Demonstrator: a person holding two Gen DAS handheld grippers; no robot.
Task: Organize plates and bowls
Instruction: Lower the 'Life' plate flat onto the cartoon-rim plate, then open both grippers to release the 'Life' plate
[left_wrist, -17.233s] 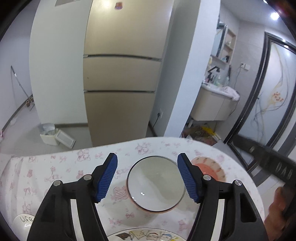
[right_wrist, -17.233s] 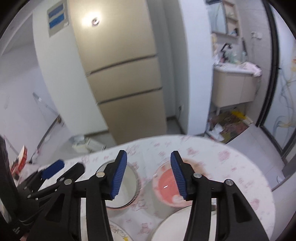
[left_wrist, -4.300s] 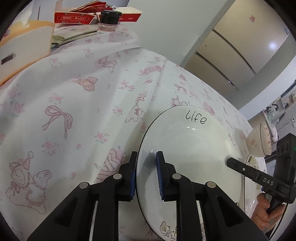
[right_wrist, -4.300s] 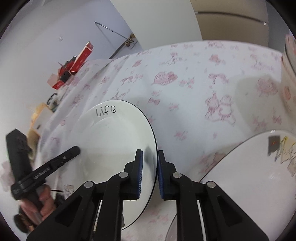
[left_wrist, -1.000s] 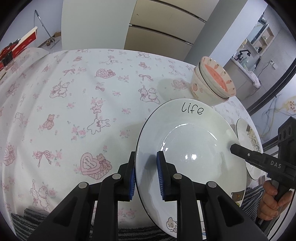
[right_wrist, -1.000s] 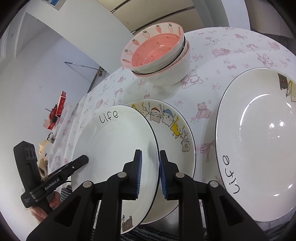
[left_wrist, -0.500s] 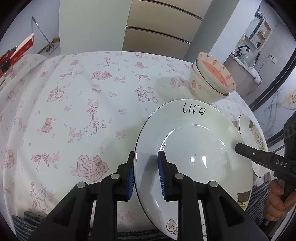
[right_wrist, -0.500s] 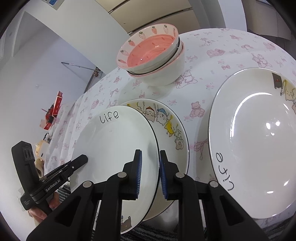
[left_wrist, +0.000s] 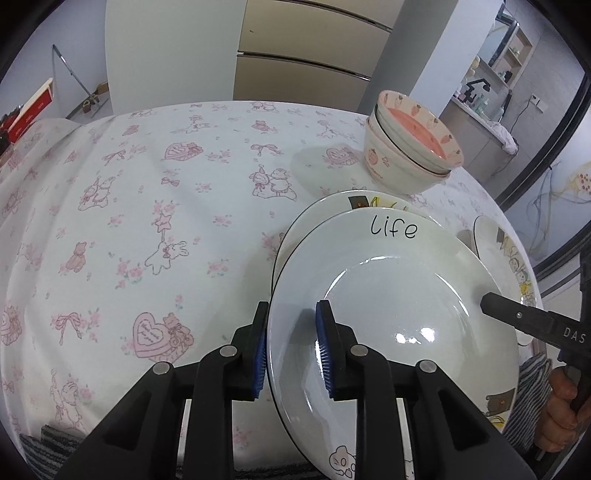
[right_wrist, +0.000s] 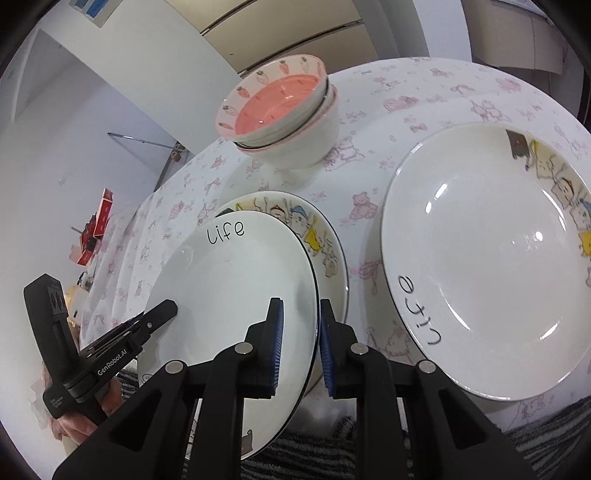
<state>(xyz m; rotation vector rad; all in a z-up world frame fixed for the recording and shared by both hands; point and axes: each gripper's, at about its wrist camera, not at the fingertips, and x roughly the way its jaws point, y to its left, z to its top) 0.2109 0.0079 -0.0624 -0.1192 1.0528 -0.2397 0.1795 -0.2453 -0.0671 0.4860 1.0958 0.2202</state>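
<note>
**Inspector:** Status of the white plate (left_wrist: 399, 295)?

**Assessor:** Clamped at opposite rims by the left hand-held gripper (left_wrist: 291, 343) and the right hand-held gripper (right_wrist: 299, 339), and held just over the cartoon plate (right_wrist: 317, 236) on the table (left_wrist: 147, 184).

**Inspector:** The left jaws?

**Assessor:** They have just been easing open, rim between them.

**Inspector:** Recommendation?

**Assessor:** Centre it, lower it level, then release both sides together. The stacked bowls (right_wrist: 288, 114) stand clear behind.

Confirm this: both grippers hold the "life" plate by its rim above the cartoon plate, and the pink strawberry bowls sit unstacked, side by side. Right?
Not quite. The pink strawberry bowls are nested in one stack, as the right wrist view shows. The left gripper and right gripper do hold the "life" plate above the cartoon plate.
</note>
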